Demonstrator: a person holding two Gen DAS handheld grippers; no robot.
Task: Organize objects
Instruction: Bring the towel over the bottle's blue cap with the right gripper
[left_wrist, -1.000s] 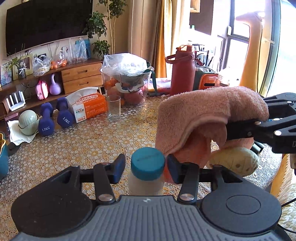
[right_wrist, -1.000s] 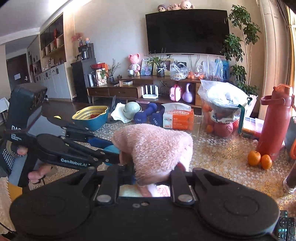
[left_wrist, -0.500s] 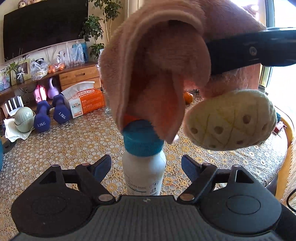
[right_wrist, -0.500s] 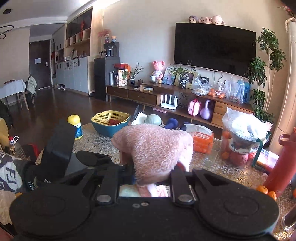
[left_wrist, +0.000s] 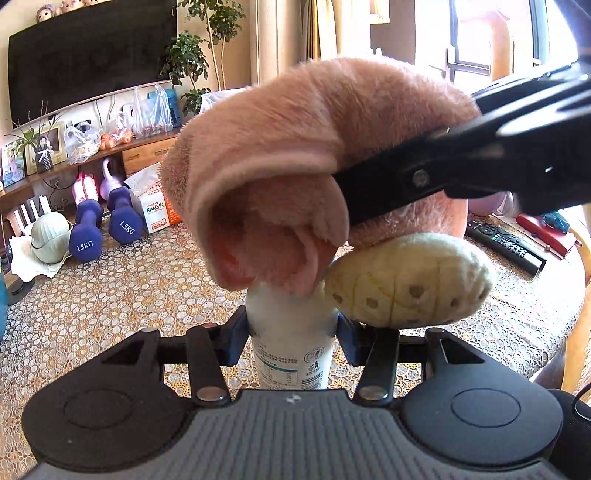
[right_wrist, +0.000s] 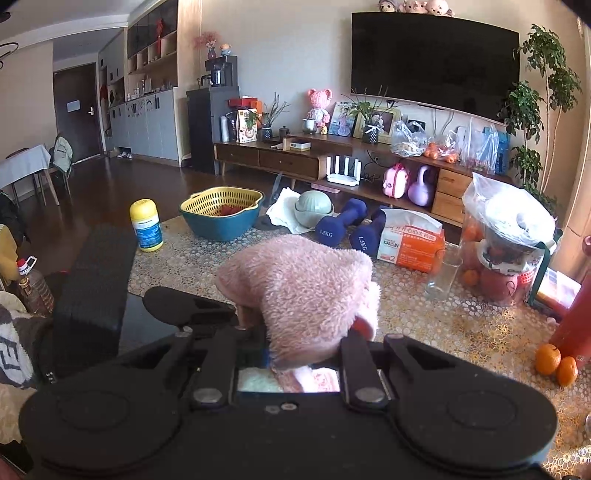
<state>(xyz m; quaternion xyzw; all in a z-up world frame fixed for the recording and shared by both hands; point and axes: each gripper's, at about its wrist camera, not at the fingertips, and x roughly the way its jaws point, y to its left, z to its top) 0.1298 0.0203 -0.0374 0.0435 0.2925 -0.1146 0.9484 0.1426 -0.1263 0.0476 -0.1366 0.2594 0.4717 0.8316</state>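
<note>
A white bottle (left_wrist: 288, 347) stands on the lace-covered table (left_wrist: 122, 295). My left gripper (left_wrist: 291, 334) is shut on its body. My right gripper (right_wrist: 303, 354) is shut on a pink fluffy towel (right_wrist: 303, 288) with a cream plush end (left_wrist: 410, 280). In the left wrist view the towel (left_wrist: 303, 147) hangs over the bottle's top and hides its blue cap. The right gripper's black finger (left_wrist: 424, 181) crosses in from the right above the bottle.
Two blue dumbbells (left_wrist: 107, 229), a tissue box (left_wrist: 155, 210) and a green cap (left_wrist: 50, 230) lie at the table's far left. A remote (left_wrist: 506, 245) lies right. A teal basket (right_wrist: 221, 214), yellow-capped jar (right_wrist: 146, 225), glass (right_wrist: 441, 273), fruit bag (right_wrist: 506, 240) and oranges (right_wrist: 556, 363) show in the right wrist view.
The left gripper closed on the white bottle. The right gripper lowered the pink towel onto the bottle's top, hiding the blue cap.
</note>
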